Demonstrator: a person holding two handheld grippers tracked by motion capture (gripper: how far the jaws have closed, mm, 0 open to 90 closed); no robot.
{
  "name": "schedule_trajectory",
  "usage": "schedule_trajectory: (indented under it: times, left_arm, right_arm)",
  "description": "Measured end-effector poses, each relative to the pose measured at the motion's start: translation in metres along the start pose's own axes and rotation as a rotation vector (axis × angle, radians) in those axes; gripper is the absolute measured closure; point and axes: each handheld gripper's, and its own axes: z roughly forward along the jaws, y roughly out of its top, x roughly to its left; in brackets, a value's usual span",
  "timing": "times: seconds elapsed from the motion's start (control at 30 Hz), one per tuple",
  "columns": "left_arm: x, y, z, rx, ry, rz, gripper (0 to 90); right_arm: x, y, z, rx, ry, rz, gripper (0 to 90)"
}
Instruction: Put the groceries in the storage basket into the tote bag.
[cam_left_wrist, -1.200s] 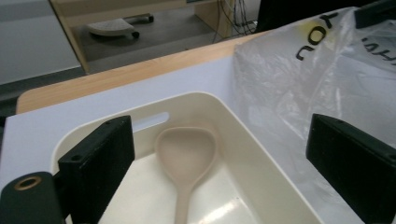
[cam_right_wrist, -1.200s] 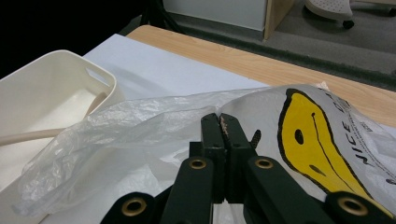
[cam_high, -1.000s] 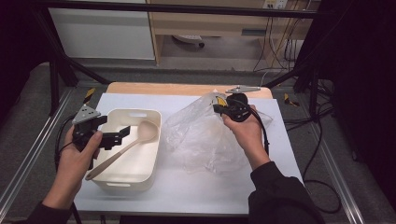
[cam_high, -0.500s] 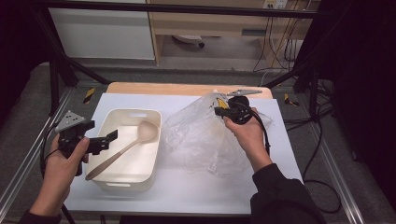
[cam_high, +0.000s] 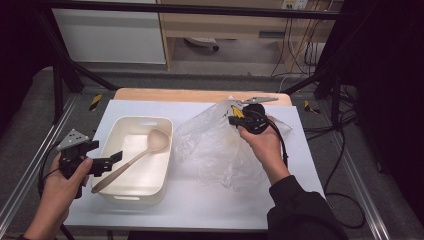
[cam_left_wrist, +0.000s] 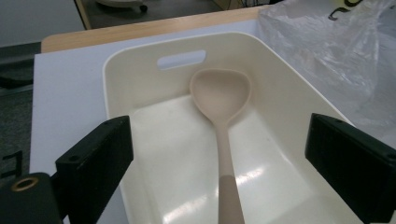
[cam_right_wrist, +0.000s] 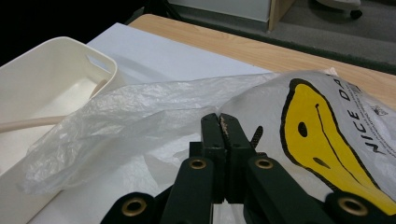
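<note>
I hold the plastic bag (cam_high: 220, 145) up by its rim with my right gripper (cam_right_wrist: 223, 122), whose jaws are pressed tight together on a fold of the thin film; in the right gripper view the bag's yellow smiley print lies just beside them and the loose rim droops away toward the tub (cam_right_wrist: 28, 60). My left gripper (cam_high: 111, 161) hovers at the near left corner of the cream tub (cam_high: 165, 150), jaws spread wide and holding nothing. In the left gripper view the two black jaws frame the ladle (cam_left_wrist: 223, 116), which lies in the tub with its bowl near the far wall by the handle slot and its handle running back toward me, up over the near rim. As I judge it, the step in hand is the reach for the ladle, with the bag held ready to receive it. Next I need to bring the open jaws down astride the handle, close on the thicker brown part of it near the rim, and lift it clear of the tub wall. The bag's mouth looks slack and half collapsed, so I will probably have to raise or tug the rim to open it before the ladle can go in.
</note>
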Motion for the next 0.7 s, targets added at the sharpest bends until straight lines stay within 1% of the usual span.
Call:
schedule_trajectory:
  times: [0.1, 0.2, 0.27, 0.37, 0.4, 0.47, 0.57, 0.7]
  left_arm:
    - [-0.002, -0.002, -0.002, 0.006, -0.004, 0.010, 7.4]
    - [-0.003, -0.004, -0.001, 0.016, -0.020, 0.000, 7.4]
    - [-0.004, -0.004, 0.000, 0.020, -0.010, 0.011, 7.4]
    - [-0.004, -0.006, 0.003, 0.017, -0.030, 0.011, 7.0]
    - [-0.004, -0.007, 0.005, 0.024, -0.032, 0.011, 6.6]
    - [-0.004, -0.009, 0.008, 0.032, -0.025, 0.006, 6.7]
    - [-0.004, -0.011, 0.010, 0.039, -0.027, 0.012, 6.8]
    - [-0.003, -0.014, 0.009, 0.046, -0.032, 0.009, 6.8]
  right_arm:
    - [0.000, -0.002, 0.001, 0.002, 0.000, 0.000, 90.0]
    - [0.000, -0.004, 0.001, 0.005, 0.003, 0.003, 90.0]
    - [0.000, -0.005, 0.002, 0.005, 0.005, 0.001, 90.0]
    - [0.000, -0.005, 0.002, 0.005, 0.007, 0.003, 90.0]
    - [0.000, -0.006, 0.002, 0.008, 0.007, 0.005, 90.0]
    - [0.000, -0.006, 0.002, 0.006, 0.008, 0.003, 90.0]
    - [0.001, -0.008, 0.003, 0.010, 0.010, 0.001, 90.0]
    - [0.002, -0.009, 0.003, 0.014, 0.010, 0.001, 90.0]
